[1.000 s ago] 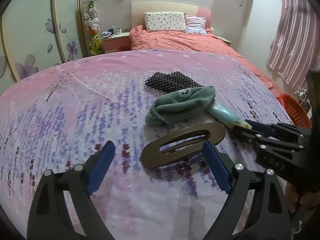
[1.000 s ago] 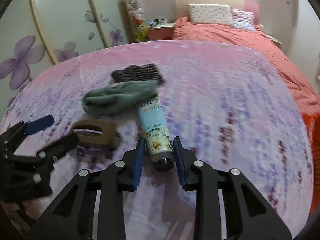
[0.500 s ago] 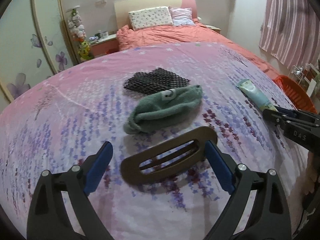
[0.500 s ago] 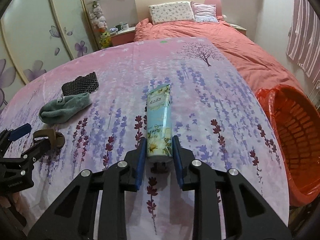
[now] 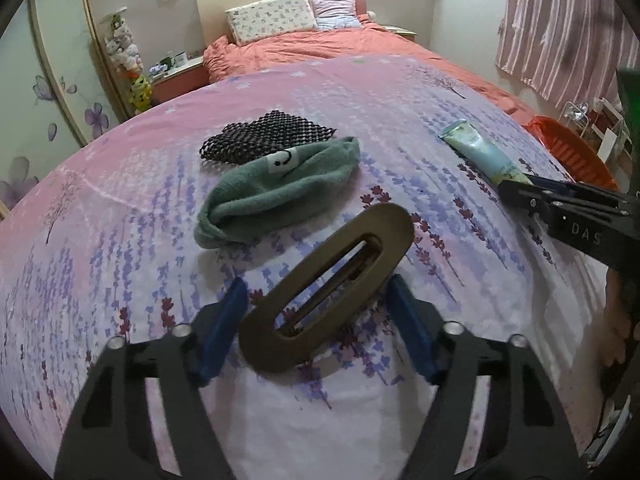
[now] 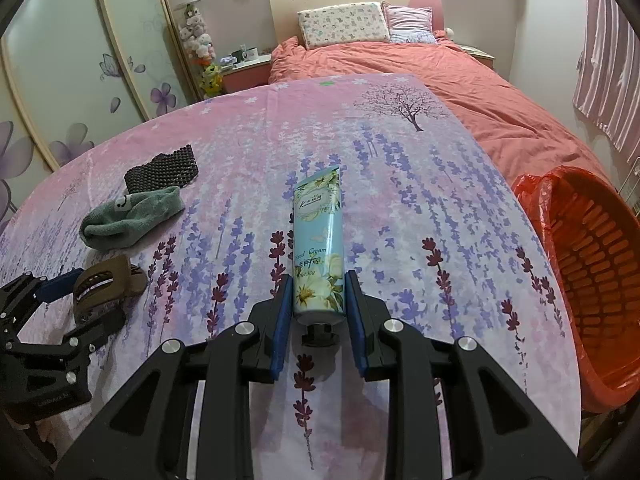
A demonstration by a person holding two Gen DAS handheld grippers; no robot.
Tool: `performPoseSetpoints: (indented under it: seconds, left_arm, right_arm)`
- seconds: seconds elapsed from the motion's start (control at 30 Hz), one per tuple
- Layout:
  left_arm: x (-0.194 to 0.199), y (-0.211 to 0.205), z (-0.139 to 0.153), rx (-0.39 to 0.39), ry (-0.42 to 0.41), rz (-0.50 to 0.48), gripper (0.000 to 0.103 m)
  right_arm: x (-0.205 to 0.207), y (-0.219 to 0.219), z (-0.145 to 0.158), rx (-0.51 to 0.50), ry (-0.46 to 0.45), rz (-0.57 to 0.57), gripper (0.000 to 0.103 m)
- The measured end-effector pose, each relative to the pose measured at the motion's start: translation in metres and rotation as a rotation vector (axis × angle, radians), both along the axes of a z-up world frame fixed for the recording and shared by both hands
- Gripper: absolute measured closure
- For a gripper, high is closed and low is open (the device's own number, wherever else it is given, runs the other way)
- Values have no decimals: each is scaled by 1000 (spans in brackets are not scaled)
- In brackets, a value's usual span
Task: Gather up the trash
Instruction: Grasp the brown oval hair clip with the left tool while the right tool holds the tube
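Note:
A brown oval hair clip (image 5: pixel 332 276) lies on the flowered bedspread between the blue pads of my left gripper (image 5: pixel 316 316). Its jaws are closing: the left pad is at the clip's near end, and a thin gap shows at the right pad. My right gripper (image 6: pixel 316 280) is shut on the cap end of a light blue hand cream tube (image 6: pixel 318 240), which points forward over the bedspread. In the left wrist view the tube (image 5: pixel 476 152) and my right gripper (image 5: pixel 524 188) are at the right. The right wrist view shows the left gripper (image 6: pixel 90 300) around the clip (image 6: pixel 106 280).
A green towel (image 5: pixel 276 192) and a black mesh piece (image 5: pixel 264 136) lie beyond the clip. An orange basket lined with a red bag (image 6: pixel 580 260) stands beside the bed's right edge. Pillows and a red quilt (image 6: pixel 400 68) are farther back, a wardrobe at the left.
The right gripper carried the tube away from the towel to the right, toward the basket, then held still. The left gripper came closer to the clip and its jaws narrowed around it.

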State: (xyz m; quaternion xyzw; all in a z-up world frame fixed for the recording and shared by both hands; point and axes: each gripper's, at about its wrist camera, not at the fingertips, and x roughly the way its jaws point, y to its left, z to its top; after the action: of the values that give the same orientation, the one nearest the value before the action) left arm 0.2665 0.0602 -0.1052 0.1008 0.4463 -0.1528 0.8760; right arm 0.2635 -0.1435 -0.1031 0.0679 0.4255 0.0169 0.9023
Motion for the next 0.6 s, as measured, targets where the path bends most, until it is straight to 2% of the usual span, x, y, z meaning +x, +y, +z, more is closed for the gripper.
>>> performPoseSetpoints:
  seconds: [0.13,0.2,0.27,0.37,0.53,0.6]
  left_arm:
    - [-2,-2,2,-48,22,65,59]
    - [-4,-4,4,-126,45,85,59]
    - [-6,-8,6,-164,49,89,47]
    - [-8,-22,6,-128,23,75,44]
    - [-4,-31,6,-114,15,59,43]
    - [-1,-37,5,-76,1,42,50]
  right_arm:
    - [0,0,0,-1,0,0,76]
    - [0,0,0,1,0,0,76]
    - [0,0,0,2,0,0,76]
    - [0,0,0,2,0,0,76]
    - [-1,-3,1,10,0,0,76]
    - [-1,-3,1,14,0,1,76]
